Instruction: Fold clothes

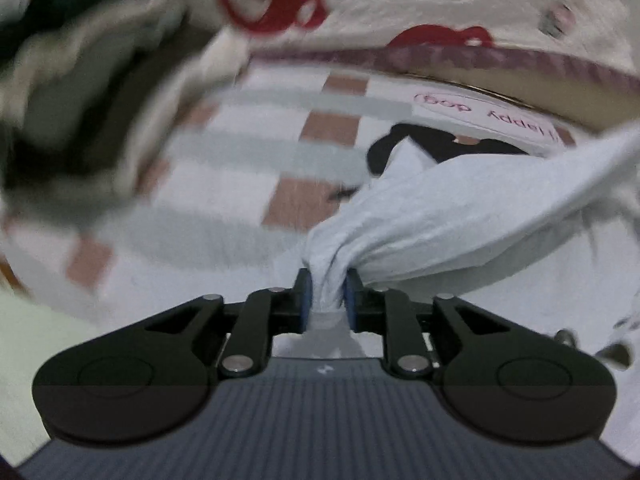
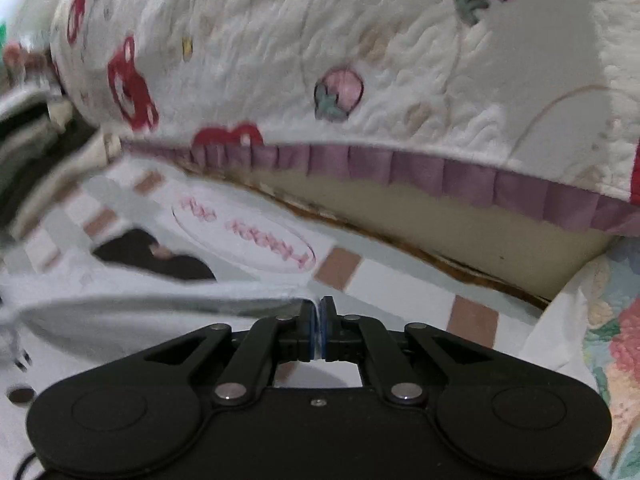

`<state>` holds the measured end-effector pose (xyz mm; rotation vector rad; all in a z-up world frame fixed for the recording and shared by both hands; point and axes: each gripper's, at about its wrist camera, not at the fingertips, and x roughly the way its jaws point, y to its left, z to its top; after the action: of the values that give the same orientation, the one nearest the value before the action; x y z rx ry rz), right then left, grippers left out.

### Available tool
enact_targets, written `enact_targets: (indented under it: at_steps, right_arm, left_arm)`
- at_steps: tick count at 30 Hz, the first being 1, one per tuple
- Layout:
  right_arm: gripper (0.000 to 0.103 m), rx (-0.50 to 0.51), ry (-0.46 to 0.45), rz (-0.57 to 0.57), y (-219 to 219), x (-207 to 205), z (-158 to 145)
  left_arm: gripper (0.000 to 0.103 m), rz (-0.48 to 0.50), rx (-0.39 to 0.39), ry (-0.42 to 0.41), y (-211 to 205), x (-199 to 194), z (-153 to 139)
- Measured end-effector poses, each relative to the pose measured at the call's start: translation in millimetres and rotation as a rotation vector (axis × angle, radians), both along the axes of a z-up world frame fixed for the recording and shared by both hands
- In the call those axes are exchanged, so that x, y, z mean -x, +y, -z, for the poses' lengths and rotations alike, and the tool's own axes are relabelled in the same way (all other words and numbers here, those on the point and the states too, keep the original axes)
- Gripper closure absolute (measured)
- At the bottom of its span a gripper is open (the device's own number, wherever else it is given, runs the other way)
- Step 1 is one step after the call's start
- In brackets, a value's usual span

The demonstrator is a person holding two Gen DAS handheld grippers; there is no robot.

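Note:
A pale blue-white garment [image 1: 460, 216] is stretched between both grippers above a checked sheet. In the left wrist view my left gripper [image 1: 327, 294] is shut on a thick bunch of that cloth, which fans out to the right. In the right wrist view my right gripper [image 2: 319, 326] is shut on a thin edge of the same garment [image 2: 152, 312], which runs off to the left. The garment's far parts are hidden beyond the frame edges.
Underneath lies a white sheet [image 1: 224, 168] with grey and brown checks, a black dog print [image 2: 160, 260] and pink lettering. Behind it rises a white quilt [image 2: 360, 60] with red bears and a purple frill. A dark blurred pile [image 1: 68, 92] lies at left; floral bedding [image 2: 616, 340] at right.

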<state>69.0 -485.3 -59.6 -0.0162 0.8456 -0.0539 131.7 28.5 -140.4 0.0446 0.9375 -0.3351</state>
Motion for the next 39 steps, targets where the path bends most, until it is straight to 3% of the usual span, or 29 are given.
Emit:
enact_targets:
  at_steps: [4, 5, 6, 7, 10, 13, 17, 22, 23, 24, 25, 27, 29, 30, 32, 33, 35, 36, 38, 39]
  right_arm:
    - [0.101, 0.064, 0.082, -0.023, 8, -10, 17]
    - [0.101, 0.068, 0.089, -0.018, 8, -12, 20]
    - [0.101, 0.07, 0.091, -0.004, 7, -13, 21]
    - [0.101, 0.073, 0.092, 0.01, 6, -13, 22]
    - [0.101, 0.079, 0.094, 0.042, 4, -18, 27]
    - [0.101, 0.068, 0.078, 0.074, 2, -24, 27]
    - [0.101, -0.005, 0.025, 0.103, -2, -30, 21]
    - [0.101, -0.065, 0.001, 0.119, -9, -30, 18]
    - [0.101, -0.069, 0.005, 0.121, -10, -30, 19]
    - [0.101, -0.072, 0.008, 0.118, -10, -30, 19]
    - [0.101, -0.075, 0.013, 0.111, -10, -30, 20]
    - [0.101, -0.075, 0.028, 0.088, -9, -30, 19]
    - [0.101, -0.082, 0.002, 0.054, -7, -26, 11]
    - [0.101, -0.093, -0.04, 0.04, -7, -20, 2]
    - [0.101, -0.173, -0.148, 0.024, -12, -5, -19]
    - [0.101, -0.216, -0.184, 0.018, -14, 1, -26]
    - [0.1, -0.27, -0.136, 0.028, -16, 1, -19]
    - [0.101, -0.279, -0.091, 0.037, -16, -1, -12]
    - [0.101, -0.188, 0.112, 0.083, -12, -16, 20]
    - [0.101, -0.184, 0.149, 0.093, -14, -20, 28]
  left_arm:
    - [0.076, -0.051, 0.157, 0.12, 16, 2, 8]
    - [0.061, -0.048, 0.193, 0.134, 16, 9, 6]
    - [0.053, -0.021, 0.212, 0.14, 12, 17, 5]
    - [0.053, 0.012, 0.197, 0.136, 6, 23, 3]
    - [0.05, 0.128, 0.027, 0.092, -24, 35, 2]
    - [0.045, 0.246, -0.07, 0.111, -46, 44, 11]
    - [0.04, 0.267, -0.27, 0.071, -60, 47, 25]
    - [0.039, 0.269, -0.34, 0.017, -60, 45, 27]
    - [0.047, 0.285, -0.387, -0.008, -65, 45, 31]
    - [0.072, 0.302, -0.434, -0.034, -70, 45, 34]
    - [0.086, 0.319, -0.454, -0.05, -74, 43, 35]
    - [0.094, 0.293, -0.461, -0.118, -75, 42, 24]
    - [0.095, 0.207, -0.426, -0.262, -67, 46, -11]
    - [0.095, 0.145, -0.368, -0.324, -58, 47, -32]
    - [0.095, 0.0, -0.18, -0.346, -27, 40, -63]
    - [0.095, -0.06, -0.097, -0.335, -12, 35, -70]
    - [0.095, -0.13, 0.005, -0.264, 9, 24, -60]
    - [0.095, -0.157, 0.044, -0.206, 17, 19, -48]
    - [0.095, -0.211, 0.122, -0.09, 33, 10, -24]
    - [0.096, -0.237, 0.173, -0.034, 40, 6, -14]
